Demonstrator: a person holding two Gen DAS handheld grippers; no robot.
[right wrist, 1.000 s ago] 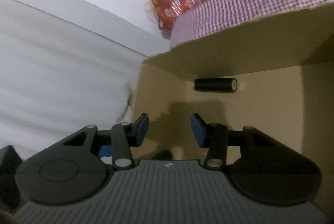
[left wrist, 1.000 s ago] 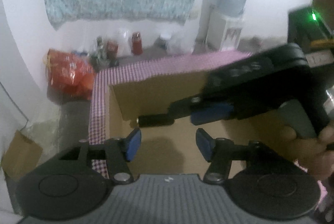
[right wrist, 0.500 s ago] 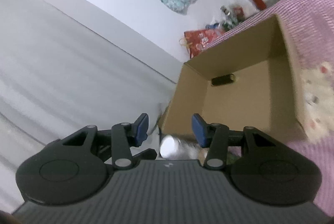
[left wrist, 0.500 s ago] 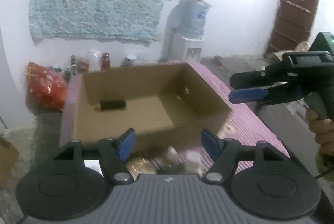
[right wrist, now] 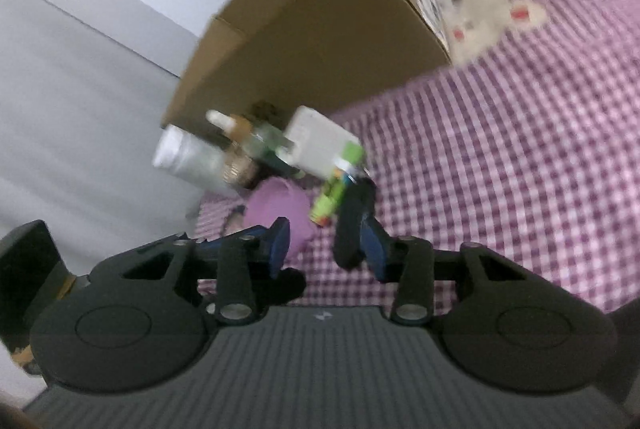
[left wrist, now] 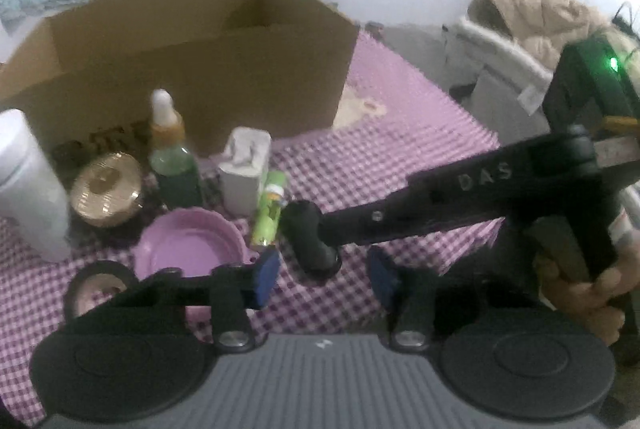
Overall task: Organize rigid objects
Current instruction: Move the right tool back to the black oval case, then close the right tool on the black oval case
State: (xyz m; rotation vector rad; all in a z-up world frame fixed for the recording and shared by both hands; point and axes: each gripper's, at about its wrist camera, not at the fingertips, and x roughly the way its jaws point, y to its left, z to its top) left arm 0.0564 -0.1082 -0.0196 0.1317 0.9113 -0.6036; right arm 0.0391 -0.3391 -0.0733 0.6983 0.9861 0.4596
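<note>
Both grippers left box (left wrist: pixel 192 41); black cylinder (left wrist: pixel 310 241) seemingly between right fingers (right wrist: pixel 374 245).

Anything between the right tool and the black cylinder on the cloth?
Nothing visible. The right tool has just been closing its jaws, and they straddle the black cylinder, which sits near one side with a gap on the other. The green tube lies close beside it and could get nudged.

Left gripper (left wrist: pixel 324 275) jaws apart, just been closing, nothing between pads. Right gripper (left wrist: pixel 310 229) reaches in from right, at black cylinder (left wrist: pixel 310 237) on checkered worktop (left wrist: pixel 380 165); grip unclear. Beside it: green tube (left wrist: pixel 270 209), pink lid (left wrist: pixel 188 247), white carton (left wrist: pixel 244 169), dropper bottle (left wrist: pixel 172 153). Cardboard box (left wrist: pixel 180 57) behind.
</note>
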